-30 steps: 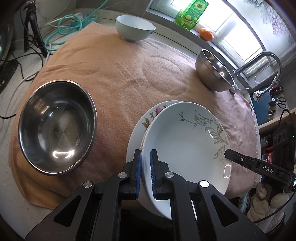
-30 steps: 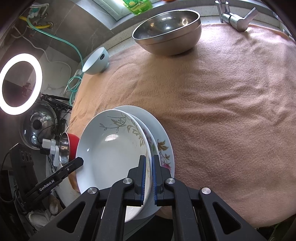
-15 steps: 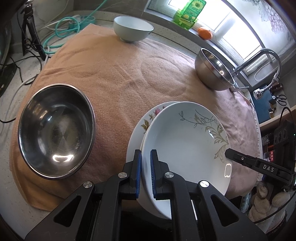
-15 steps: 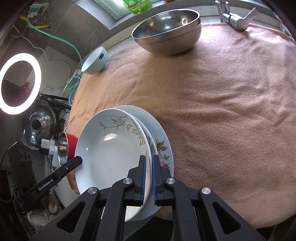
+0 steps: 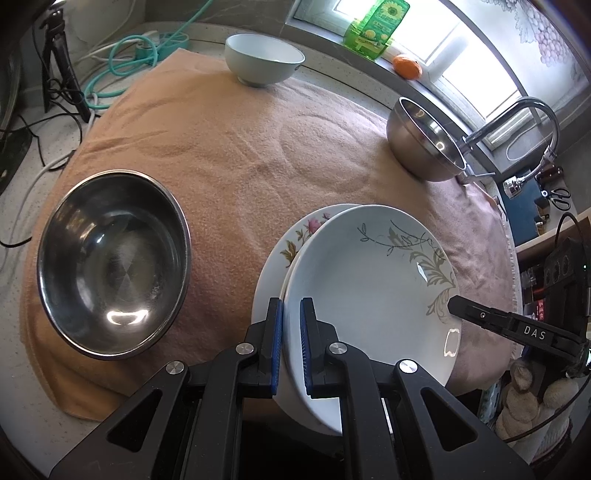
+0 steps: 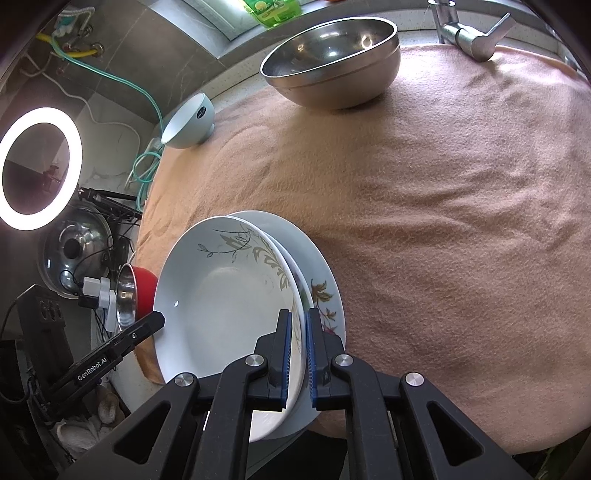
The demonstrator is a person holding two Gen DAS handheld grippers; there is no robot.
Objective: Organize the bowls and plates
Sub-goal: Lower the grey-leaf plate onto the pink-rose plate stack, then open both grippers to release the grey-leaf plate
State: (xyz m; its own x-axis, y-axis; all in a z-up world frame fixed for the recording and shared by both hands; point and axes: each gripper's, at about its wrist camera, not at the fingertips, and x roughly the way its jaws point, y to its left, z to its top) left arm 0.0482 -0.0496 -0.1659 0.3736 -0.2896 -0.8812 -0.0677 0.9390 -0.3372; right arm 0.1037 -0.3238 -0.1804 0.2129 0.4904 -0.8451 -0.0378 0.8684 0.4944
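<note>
Two claws of mine, the left claw (image 5: 291,343) and the right claw (image 6: 298,356), pinch nearly closed the opposite rims of the white leaf-patterned plate (image 5: 369,291), so it stays level between them above the white flower-patterned plate (image 5: 295,236).

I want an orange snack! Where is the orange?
In the left wrist view, the orange sits far back on the windowsill, right of the green bottle, behind the smaller steel bowl.
</note>
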